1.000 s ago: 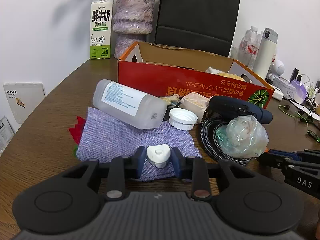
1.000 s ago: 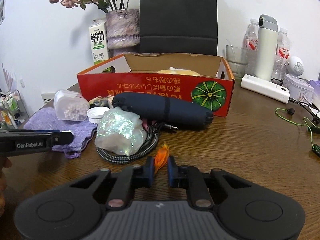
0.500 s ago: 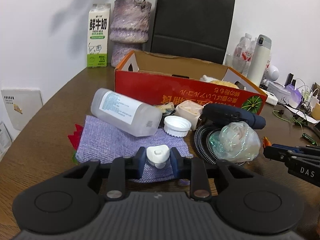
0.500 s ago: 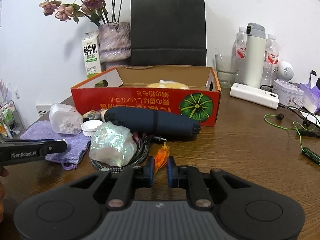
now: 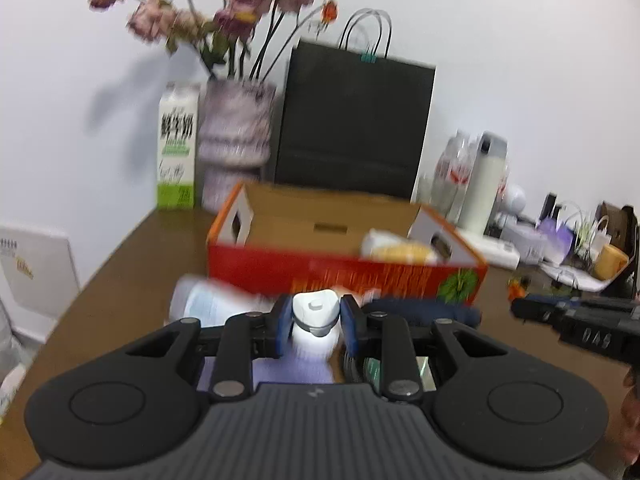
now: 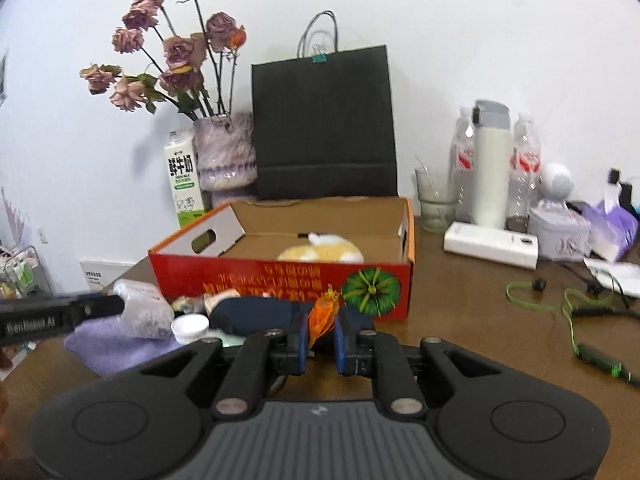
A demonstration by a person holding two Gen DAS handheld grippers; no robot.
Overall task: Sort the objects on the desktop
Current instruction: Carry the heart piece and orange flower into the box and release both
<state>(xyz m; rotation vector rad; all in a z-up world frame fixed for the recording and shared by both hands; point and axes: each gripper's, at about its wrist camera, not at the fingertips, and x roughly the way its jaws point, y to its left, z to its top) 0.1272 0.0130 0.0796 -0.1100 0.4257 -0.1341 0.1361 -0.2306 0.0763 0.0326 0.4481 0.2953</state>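
My left gripper [image 5: 315, 322] is shut on a small white heart-shaped cap [image 5: 315, 312], held in the air in front of the red cardboard box [image 5: 348, 268]. My right gripper [image 6: 321, 334] is shut on a small orange flower piece [image 6: 323, 314], also lifted, near the box's [image 6: 280, 276] front wall. A yellow and white plush [image 6: 320, 250] lies inside the box. Below lie a clear plastic bottle [image 6: 144, 312], a white lid [image 6: 190, 326], a dark blue pouch [image 6: 256, 312] and a purple cloth [image 6: 104, 340]. The right gripper shows as a black bar [image 5: 576, 320] in the left wrist view.
Behind the box stand a milk carton [image 6: 182, 180], a vase of dried roses [image 6: 224, 156] and a black paper bag [image 6: 324, 128]. To the right are a white flask [image 6: 490, 168], water bottles, a glass [image 6: 434, 204], a white power bank [image 6: 490, 244] and green cables [image 6: 568, 312].
Both grippers have risen with their items still held and tilted up, so the box's inside, the flowers and the bag now show. The left wrist view is blurred by motion.
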